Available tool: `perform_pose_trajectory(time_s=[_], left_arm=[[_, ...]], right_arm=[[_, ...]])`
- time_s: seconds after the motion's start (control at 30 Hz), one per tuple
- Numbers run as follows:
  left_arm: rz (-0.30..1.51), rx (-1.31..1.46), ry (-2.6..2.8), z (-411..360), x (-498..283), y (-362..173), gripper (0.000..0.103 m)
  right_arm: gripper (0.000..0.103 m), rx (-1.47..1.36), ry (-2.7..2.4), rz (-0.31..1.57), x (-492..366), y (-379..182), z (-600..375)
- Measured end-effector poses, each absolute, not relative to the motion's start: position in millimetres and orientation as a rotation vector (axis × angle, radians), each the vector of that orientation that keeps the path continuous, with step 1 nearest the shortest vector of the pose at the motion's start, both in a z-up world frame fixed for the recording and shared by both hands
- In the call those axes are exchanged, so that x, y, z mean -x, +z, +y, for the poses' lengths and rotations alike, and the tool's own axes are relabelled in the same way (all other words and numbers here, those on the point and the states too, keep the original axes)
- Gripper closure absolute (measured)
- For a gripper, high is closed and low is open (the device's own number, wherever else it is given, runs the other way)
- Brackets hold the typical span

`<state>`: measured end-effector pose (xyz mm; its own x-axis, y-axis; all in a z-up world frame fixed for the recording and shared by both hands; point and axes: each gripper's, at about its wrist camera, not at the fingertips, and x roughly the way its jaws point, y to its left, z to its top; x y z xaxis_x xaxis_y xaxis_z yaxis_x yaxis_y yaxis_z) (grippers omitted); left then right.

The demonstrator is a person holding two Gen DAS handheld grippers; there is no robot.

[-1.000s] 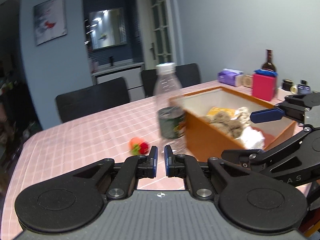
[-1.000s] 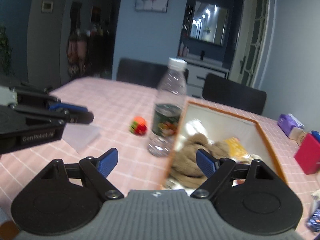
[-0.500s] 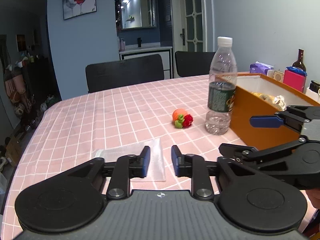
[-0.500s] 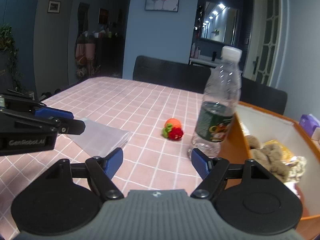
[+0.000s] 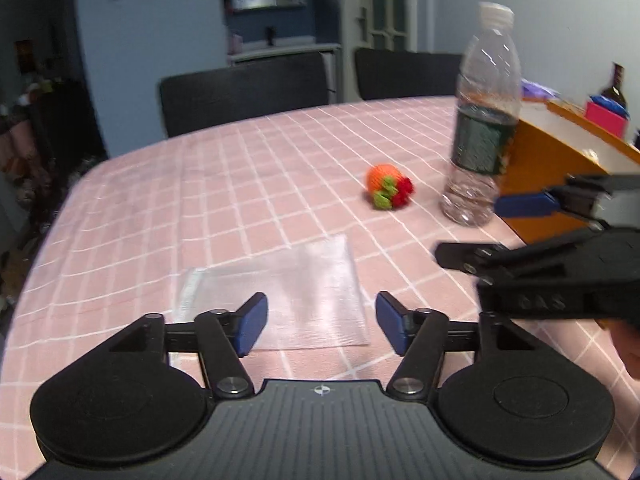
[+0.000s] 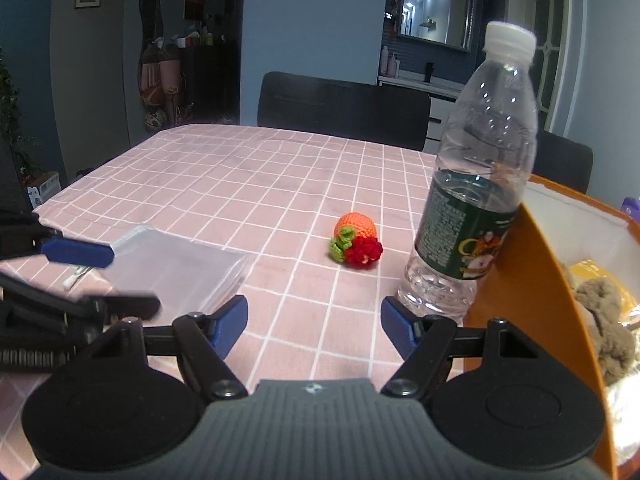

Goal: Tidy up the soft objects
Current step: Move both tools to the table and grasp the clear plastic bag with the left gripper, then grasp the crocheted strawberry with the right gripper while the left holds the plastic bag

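Observation:
A small crocheted toy (image 5: 386,190) (image 6: 356,240), orange with green and red parts, lies on the pink checked tablecloth. Nearer to me, a flat clear plastic bag (image 5: 280,280) (image 6: 176,268) rests on the cloth. My left gripper (image 5: 320,316) (image 6: 108,278) hovers over the bag's near edge; its jaws are opening and grip nothing. To its right, my right gripper (image 6: 314,318) (image 5: 480,228) stands open and empty, short of the toy. At the right, an orange box (image 6: 532,300) (image 5: 560,168) holds brown plush pieces (image 6: 604,320).
A clear water bottle (image 5: 484,128) (image 6: 476,200) with a dark green label stands against the box's near corner, just right of the toy. Black chairs (image 6: 344,108) (image 5: 244,96) line the far side of the table. A pink box (image 5: 604,116) and a dark bottle (image 5: 618,88) sit behind.
Both grippers have swung left and sunk toward the table, away from the box. The left jaws went from shut to wide apart. The plastic bag now lies under the left fingers.

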<state>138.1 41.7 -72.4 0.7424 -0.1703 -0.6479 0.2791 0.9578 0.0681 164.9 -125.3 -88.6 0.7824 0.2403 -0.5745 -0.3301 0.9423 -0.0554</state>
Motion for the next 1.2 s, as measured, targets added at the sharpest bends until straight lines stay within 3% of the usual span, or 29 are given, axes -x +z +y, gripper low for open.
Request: perform_pose_trajectory(time_s=[0.3,0.43,0.6,0.67,0.77,0.97,1.2], left_arm=[[0.744,-0.271,-0.189,18,-167,-99,0.019],[0.802,-0.177,-0.162,29,-182,-106,0.02],[0.808,-0.096,-0.158,40,-186,-105,0.047],[0.804,-0.105,-0.152,39,-186,-104,0.064],[0.802,-0.103,-0.138,40,-190,-103,0.079],[0.791,-0.102,-0.124,43,-198,-101,0.094],[0.73,-0.08,-0.075,53,-209,-83,0.096]], right_arm=[[0.03,0.125,0.306,0.639,-184,-93,-123],[0.03,0.125,0.307,0.639,-188,-93,-122],[0.03,0.112,0.305,0.635,-192,-93,-119],[0.03,0.099,0.295,0.627,-194,-94,-118],[0.03,0.075,0.278,0.613,-196,-95,-118],[0.03,0.055,0.229,0.552,-202,-96,-109],[0.031,0.128,0.114,0.497,-229,-101,-87]])
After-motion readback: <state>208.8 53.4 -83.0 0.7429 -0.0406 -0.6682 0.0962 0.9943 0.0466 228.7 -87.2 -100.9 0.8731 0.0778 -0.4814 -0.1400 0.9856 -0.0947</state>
